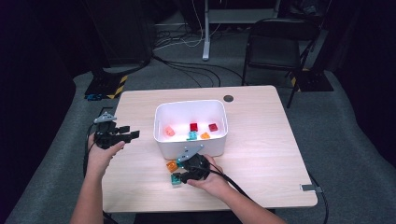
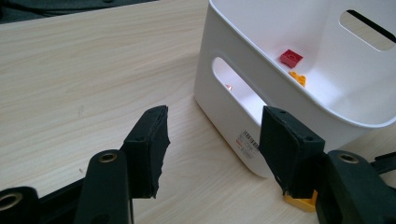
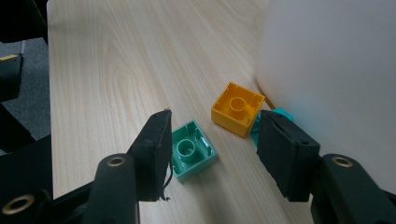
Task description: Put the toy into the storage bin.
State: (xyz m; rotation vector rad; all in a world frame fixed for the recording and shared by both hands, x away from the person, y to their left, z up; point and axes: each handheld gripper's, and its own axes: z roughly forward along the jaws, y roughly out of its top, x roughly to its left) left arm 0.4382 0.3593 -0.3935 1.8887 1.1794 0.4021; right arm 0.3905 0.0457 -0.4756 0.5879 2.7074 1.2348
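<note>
At the left edge of the worktop point(image 1: 261, 140), the left tongs point(image 1: 127, 132) hover in the person's left hand point(image 1: 100, 156), well apart from the blocks and pointing toward the white bin point(image 1: 161, 140); their jaws stand apart with nothing between them, and the left gripper view shows bare wood in the gap and the bin's handle slot just beyond. The bin sits near the middle of the worktop and holds several small blocks — 2 red point(image 1: 194, 126), 1 pink point(image 1: 169, 131), 1 teal point(image 1: 192, 136) and 1 orange point(image 1: 205, 136). In front of the bin's near wall, the right tongs point(image 1: 180, 171) are down low over a cluster of 3 loose blocks, held by the right hand point(image 1: 212, 179). Their jaws are parted and press on nothing. In the right gripper view, the green block point(image 3: 192, 150) lies upside down on the wood between the jaws — close to the left-hand one, clear of the other. The orange block point(image 3: 236, 108), also upside down, lies just beyond it and nearer the bin, touching a turquoise block point(image 3: 280, 114) that is mostly hidden behind the right-hand jaw and sits against the bin's wall. A cable trails from the right tongs toward the worktop's near right corner.
</note>
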